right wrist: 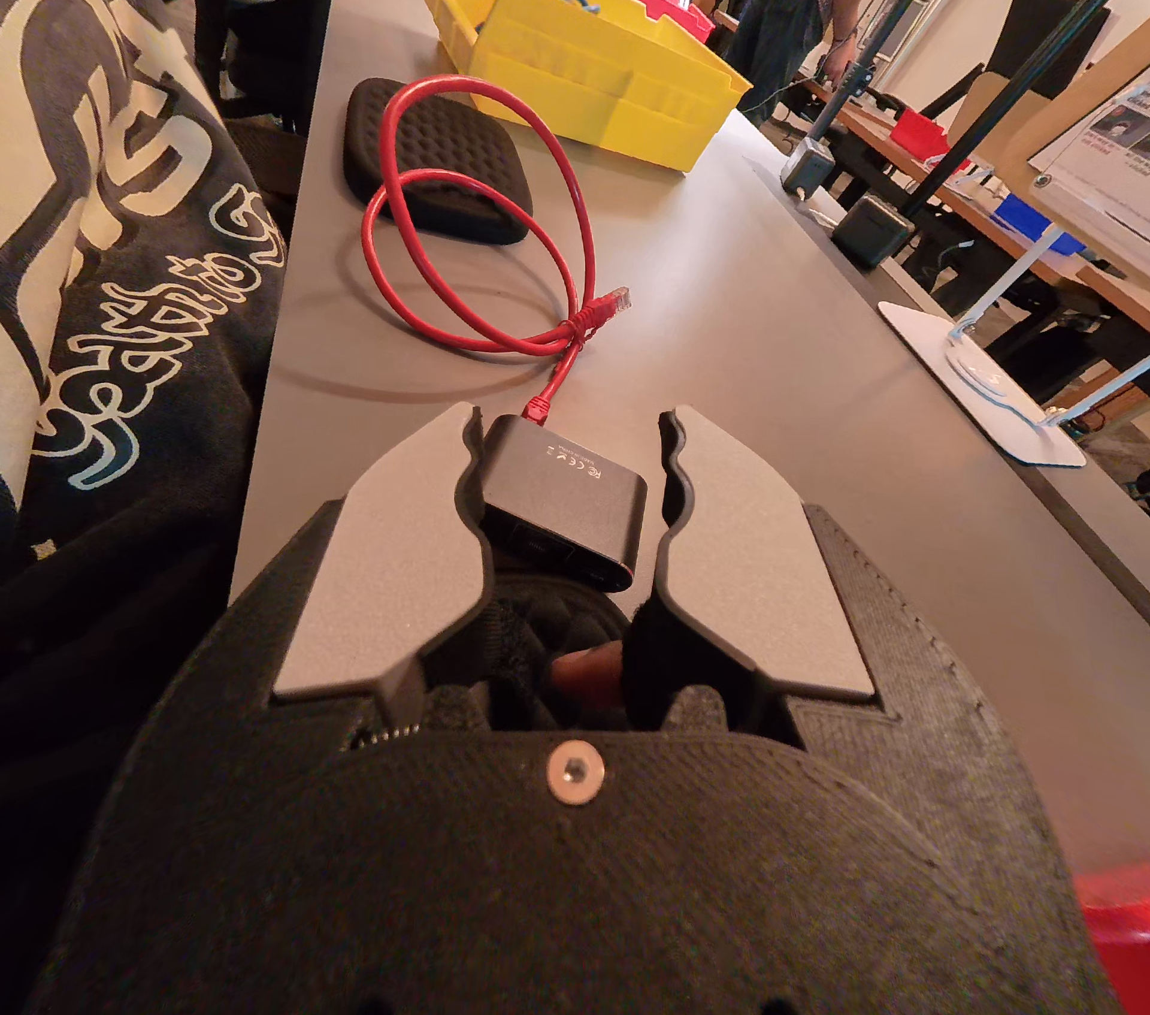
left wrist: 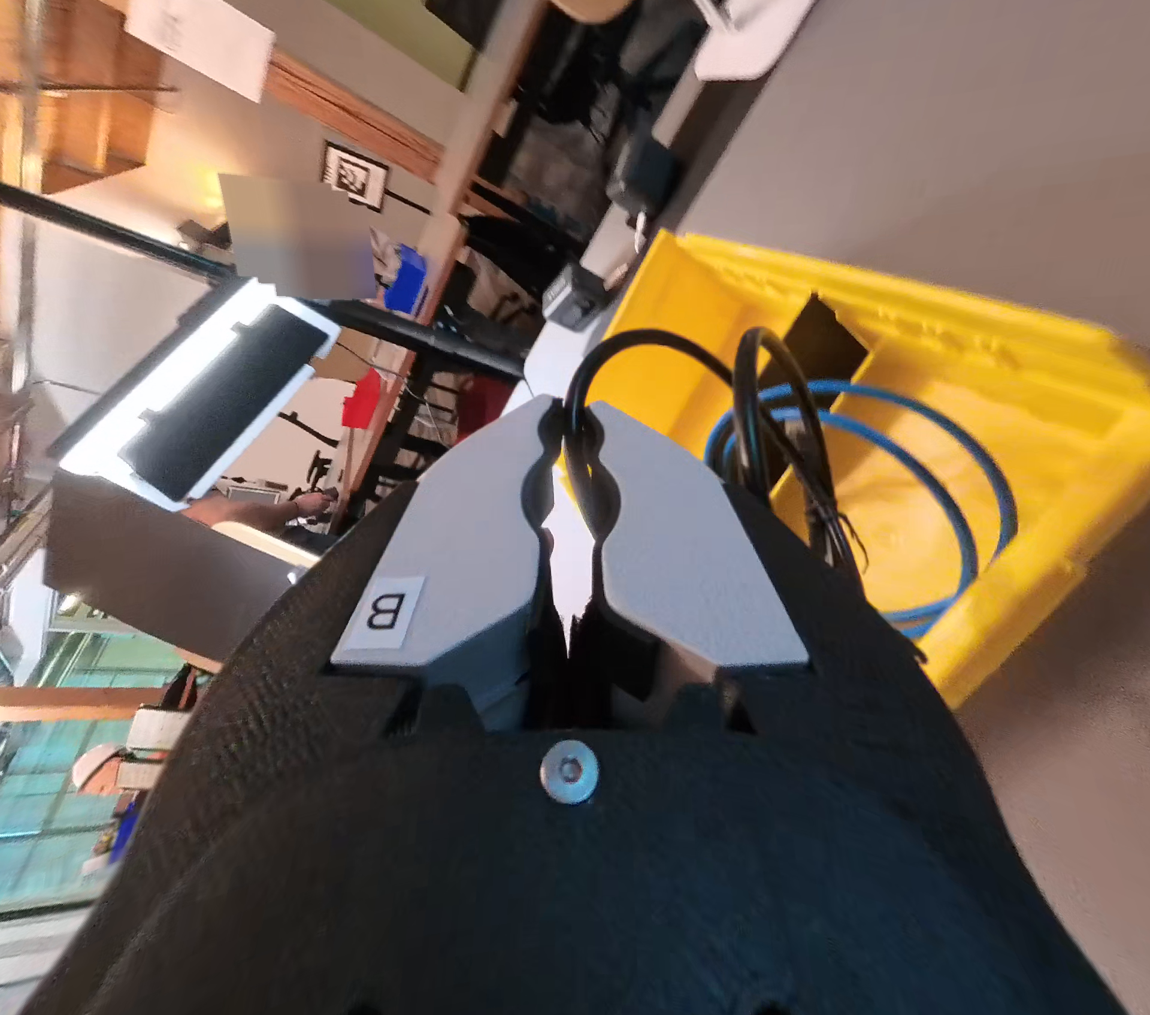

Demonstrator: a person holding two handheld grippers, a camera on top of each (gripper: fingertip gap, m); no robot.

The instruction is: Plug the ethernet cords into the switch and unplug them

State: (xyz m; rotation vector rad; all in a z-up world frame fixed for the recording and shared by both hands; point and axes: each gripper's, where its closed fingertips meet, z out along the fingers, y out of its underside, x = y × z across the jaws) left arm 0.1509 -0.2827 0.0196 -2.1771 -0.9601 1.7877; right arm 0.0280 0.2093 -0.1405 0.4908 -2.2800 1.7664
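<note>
Right gripper [right wrist: 569, 446] spread wide around the black switch [right wrist: 563, 487], red cord [right wrist: 479, 219] plugged in

Black cord's [left wrist: 653, 344] end hidden between jaws

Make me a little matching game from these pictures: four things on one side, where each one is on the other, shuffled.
Things:
1. black cord
2. red cord
3. blue cord
4. black padded case

Places:
A. coiled inside the yellow bin
B. pinched in the left gripper
C. plugged into the switch
D. lying on the table under a cord loop

Pairs: 1-B, 2-C, 3-A, 4-D
</note>
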